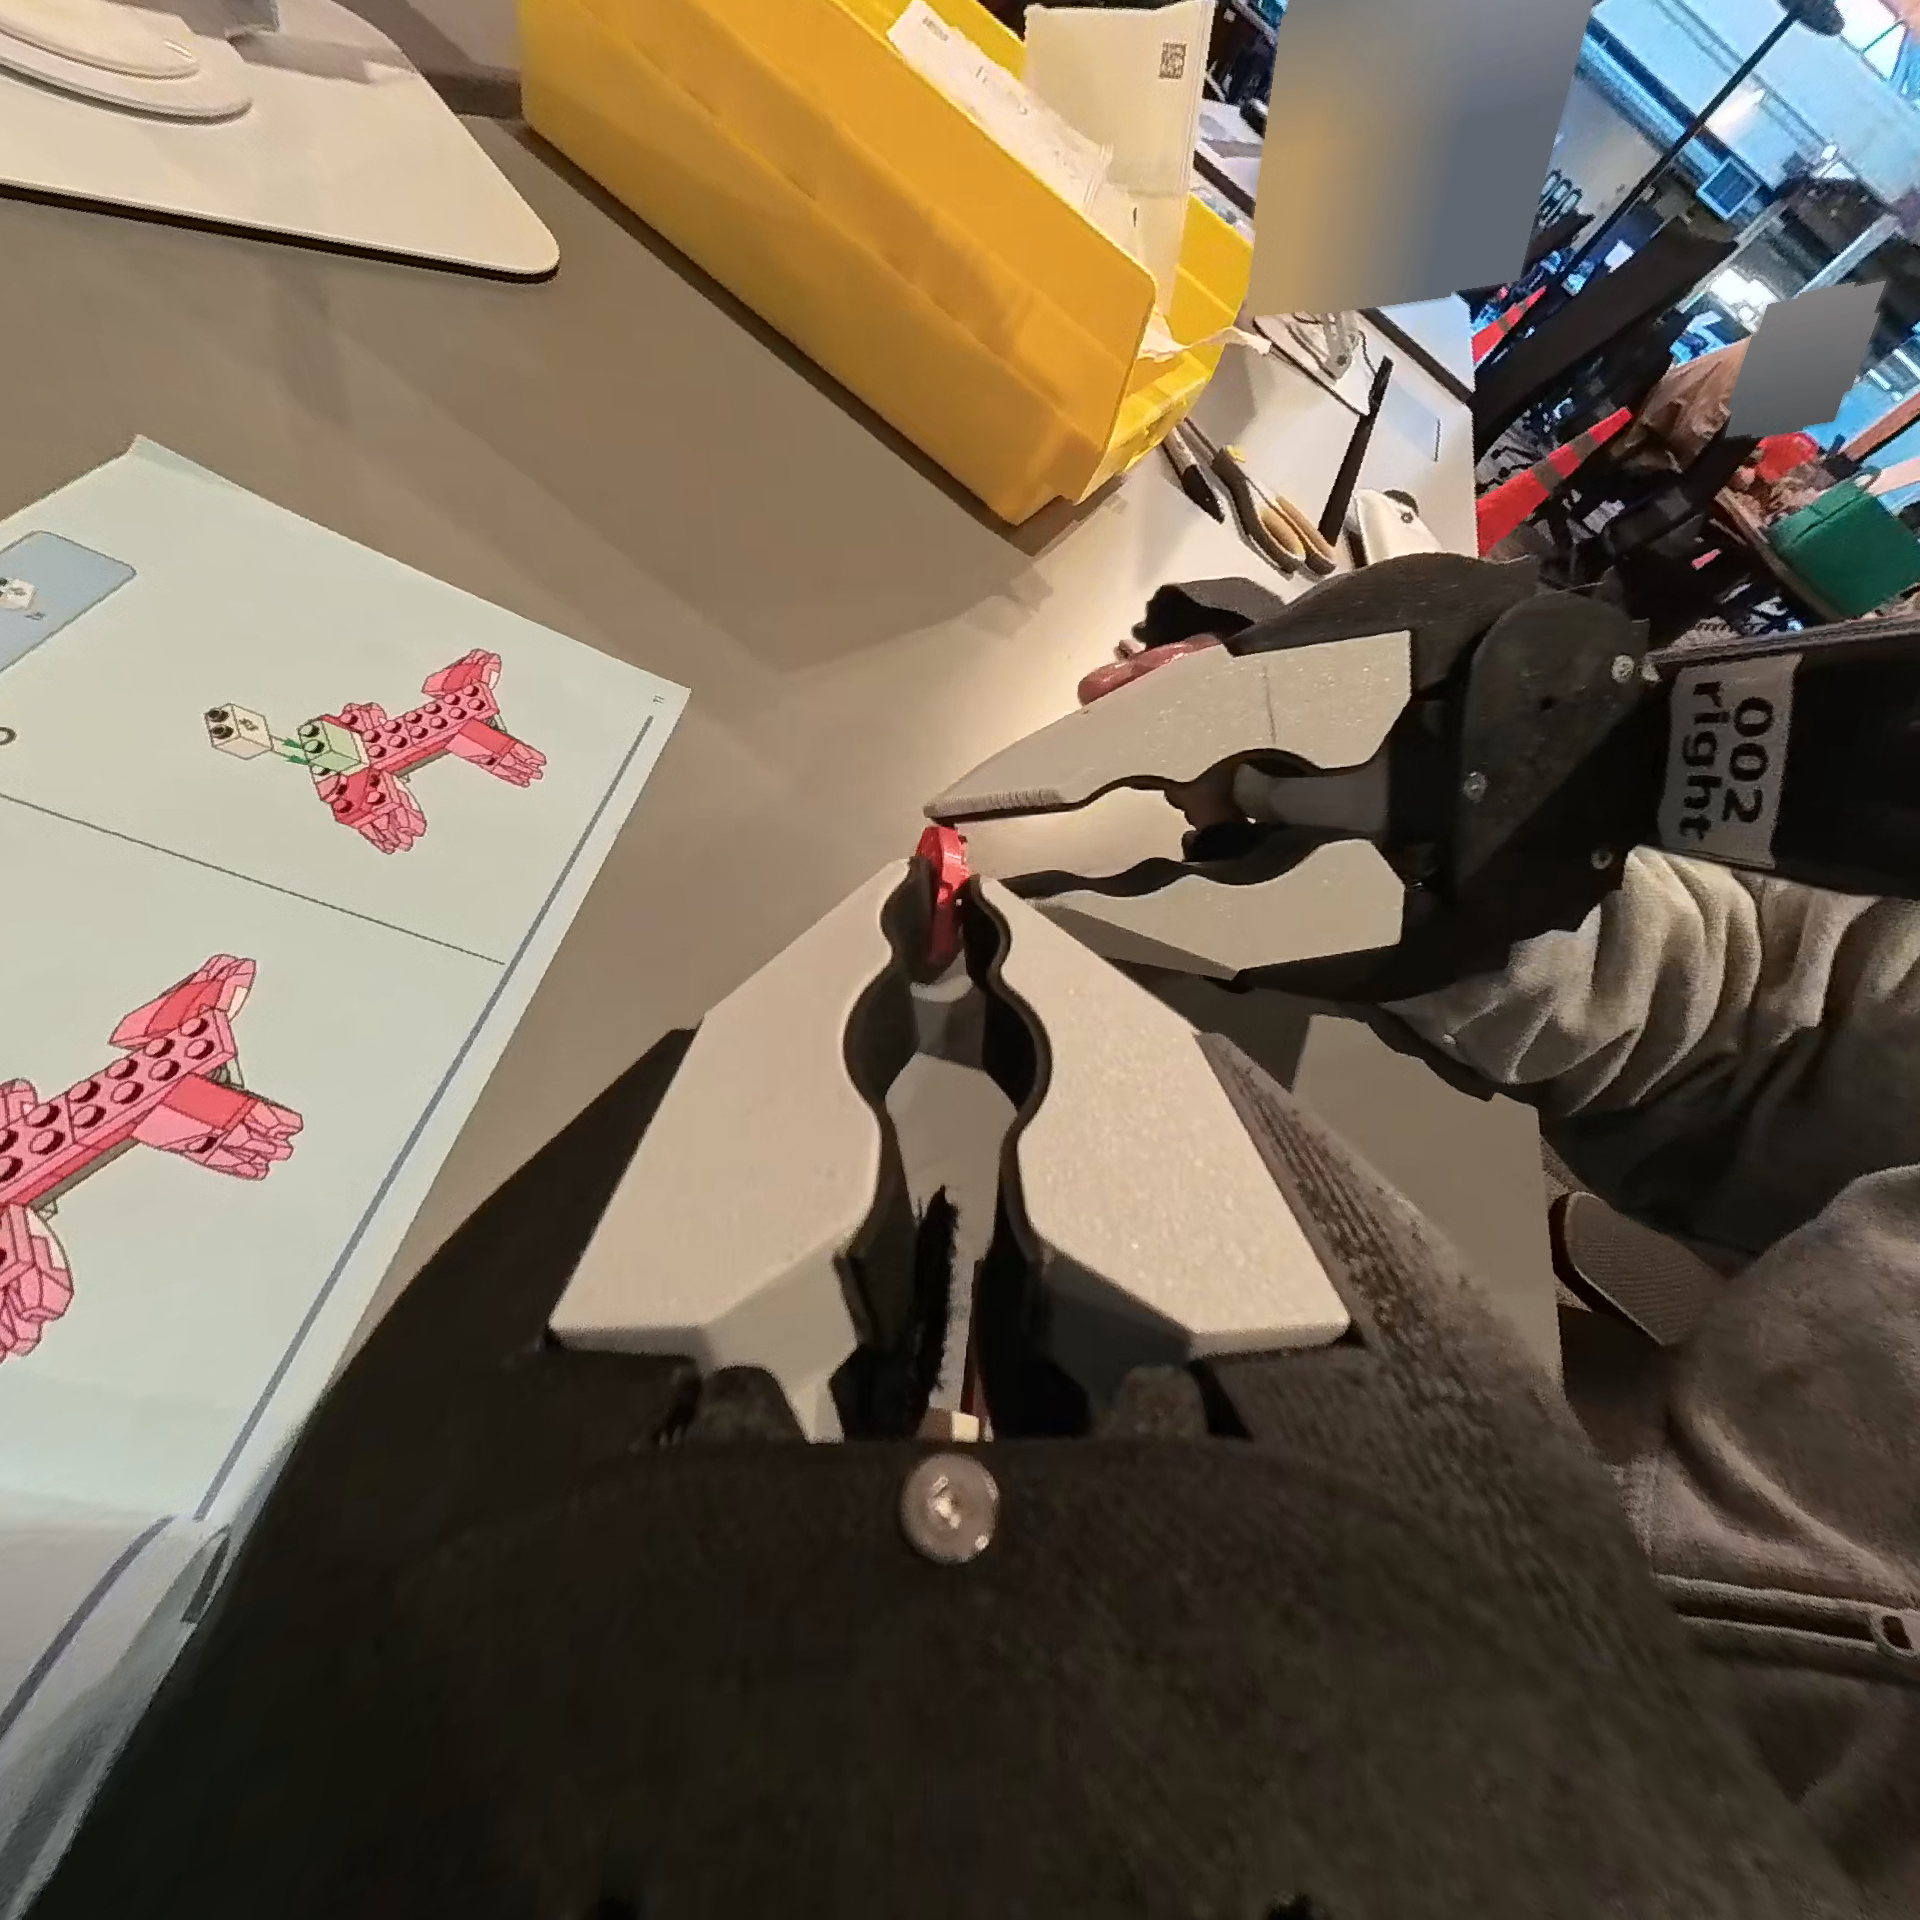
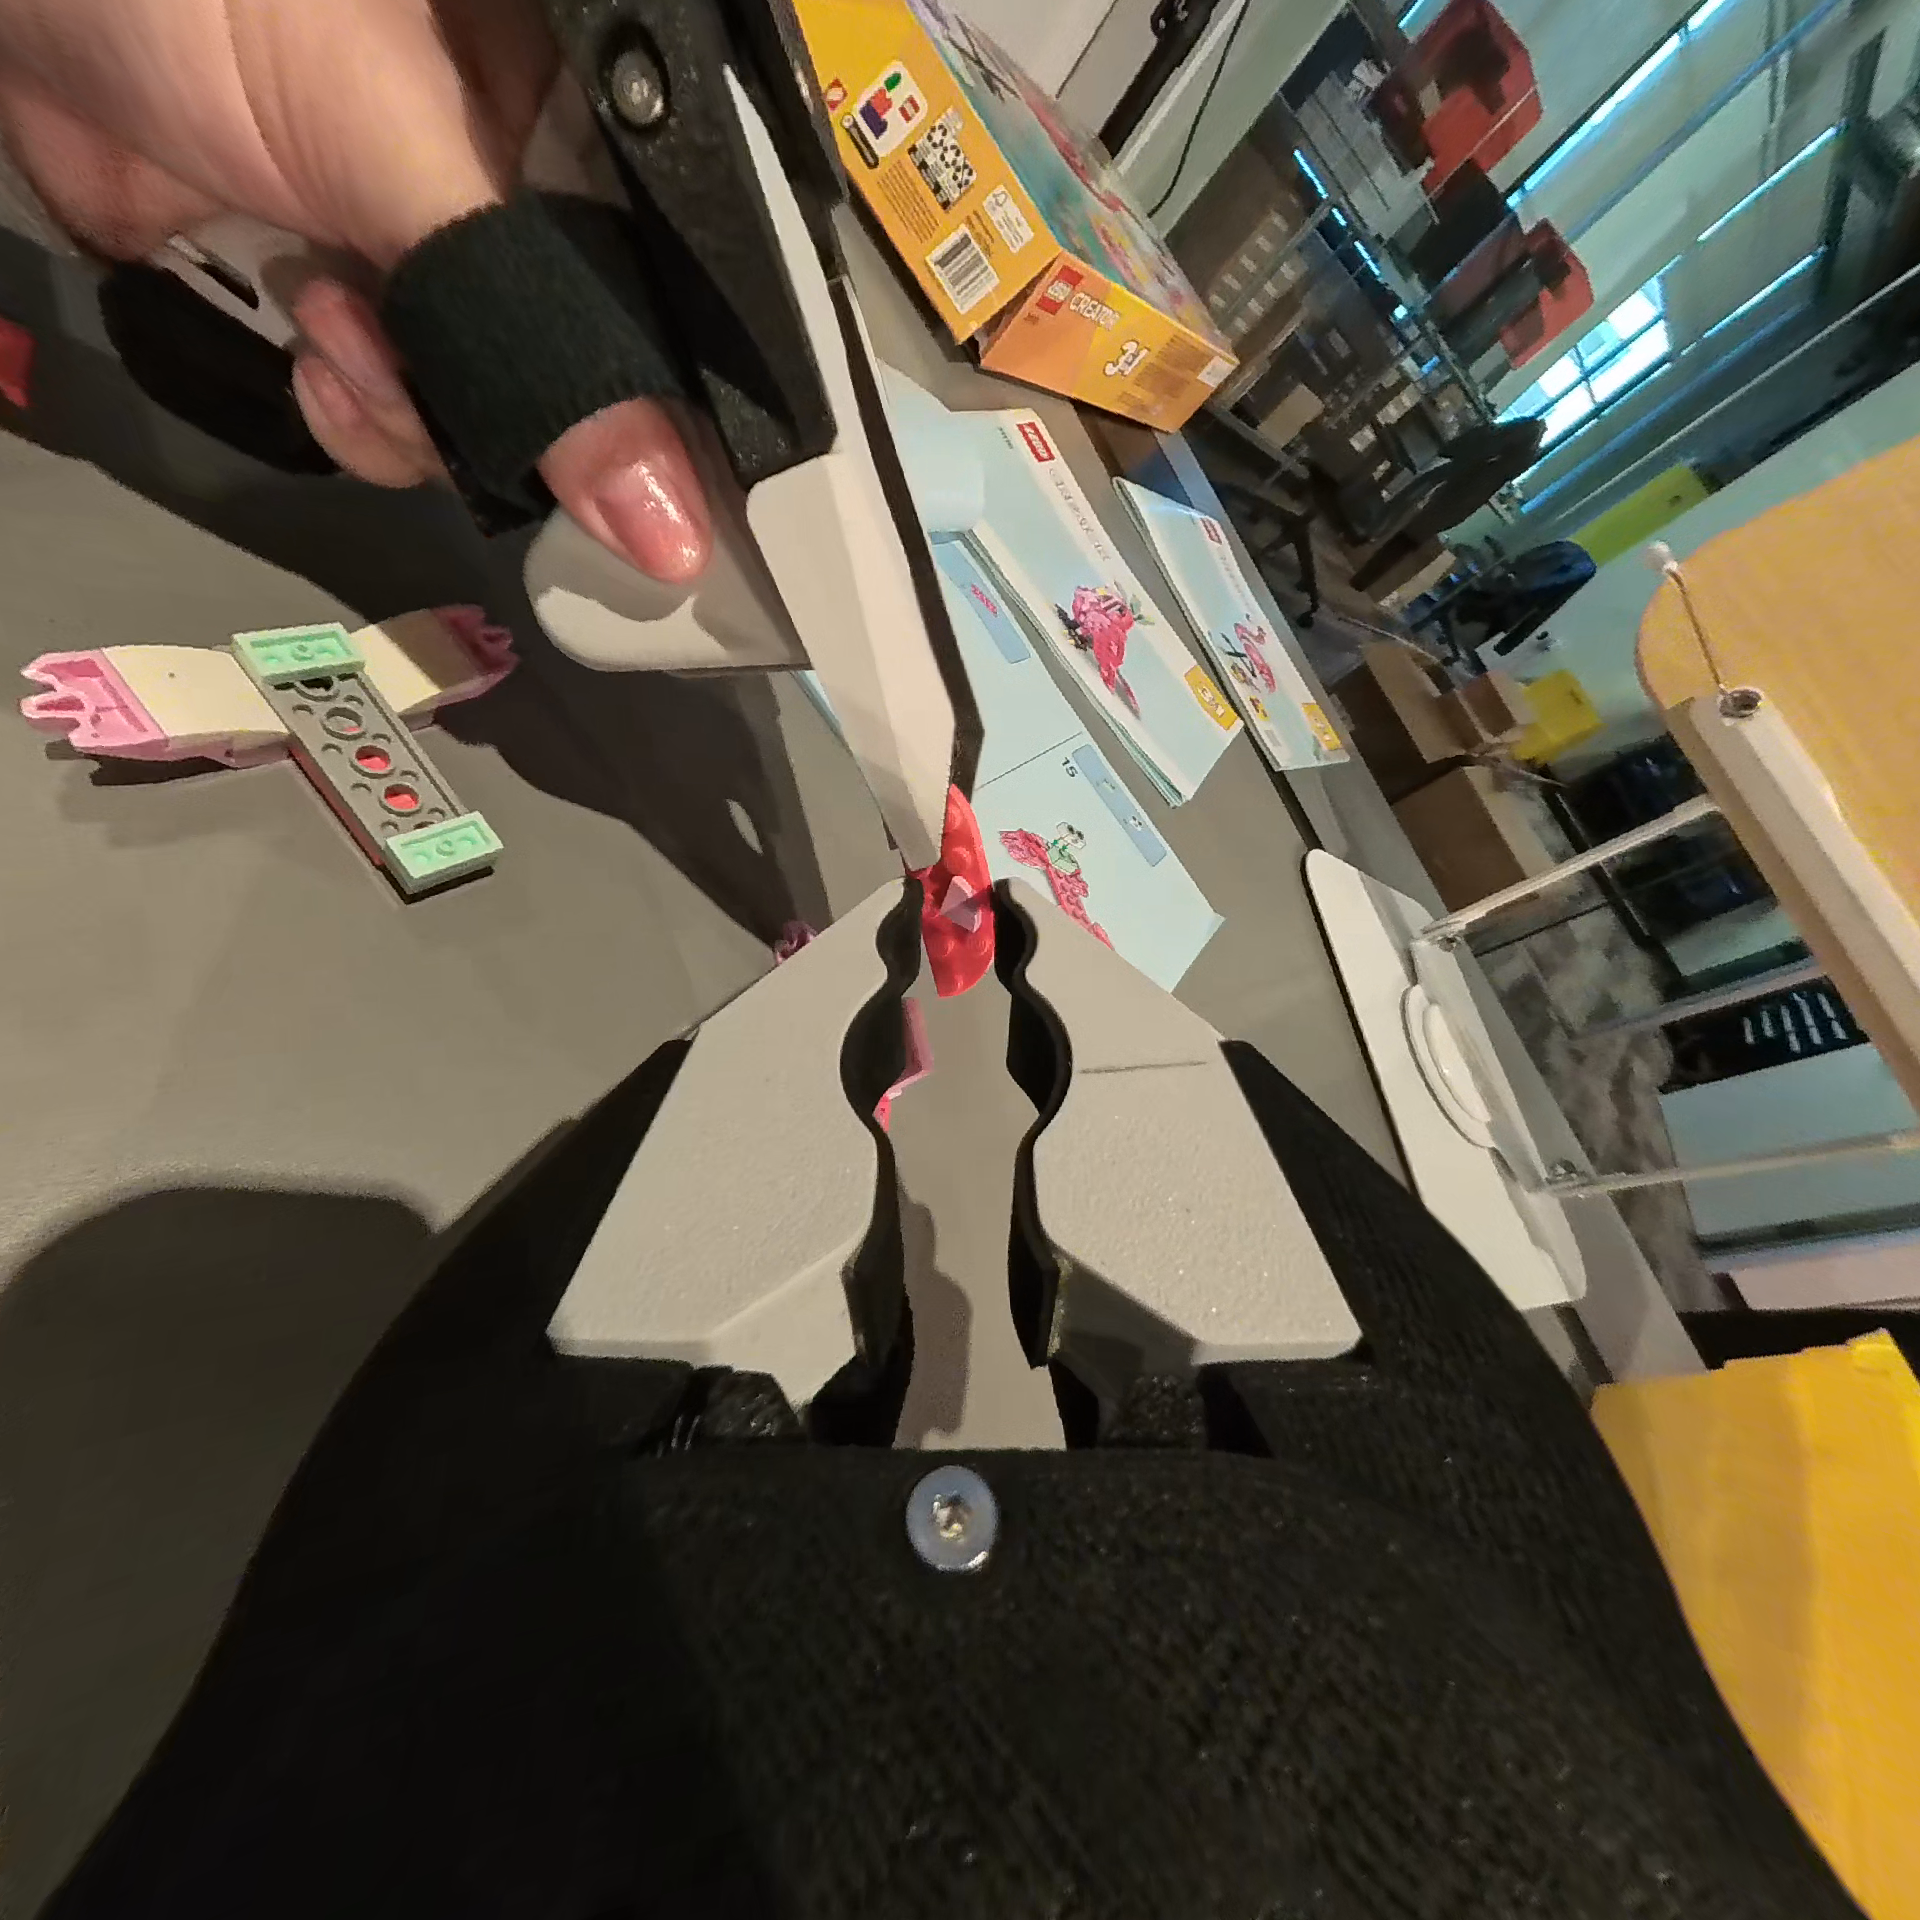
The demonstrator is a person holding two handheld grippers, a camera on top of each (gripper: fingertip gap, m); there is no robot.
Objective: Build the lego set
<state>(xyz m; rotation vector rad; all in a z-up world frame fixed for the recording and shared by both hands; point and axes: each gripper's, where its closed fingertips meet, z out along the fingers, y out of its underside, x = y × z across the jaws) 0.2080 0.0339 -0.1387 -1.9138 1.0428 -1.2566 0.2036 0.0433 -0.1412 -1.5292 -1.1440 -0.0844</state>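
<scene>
A small red round studded plate (image 1: 942, 896) is pinched flat between the tips of my left gripper (image 1: 940, 899), held above the grey table. My right gripper (image 1: 971, 847) comes in from the right, its jaws close around the plate's rim. In the right wrist view the red plate (image 2: 956, 961) fills the gap of my right gripper (image 2: 956, 906), with a small pink piece (image 2: 962, 900) on its studded face. The left gripper (image 2: 925, 842) reaches down from above. A part-built pink, white, grey and mint assembly (image 2: 260, 717) lies on the table to the left.
An open instruction booklet (image 1: 260, 831) lies at the left, and it also shows in the right wrist view (image 2: 1101, 862). A yellow bin (image 1: 883, 260), pens (image 1: 1247, 499), a white stand base (image 1: 260, 156), a Lego box (image 2: 997, 187) and more booklets (image 2: 1091, 623) stand beyond. A loose pink piece (image 2: 916, 1049) lies below. Only a small space, under 4 cm, lies between the two pairs of fingers.
</scene>
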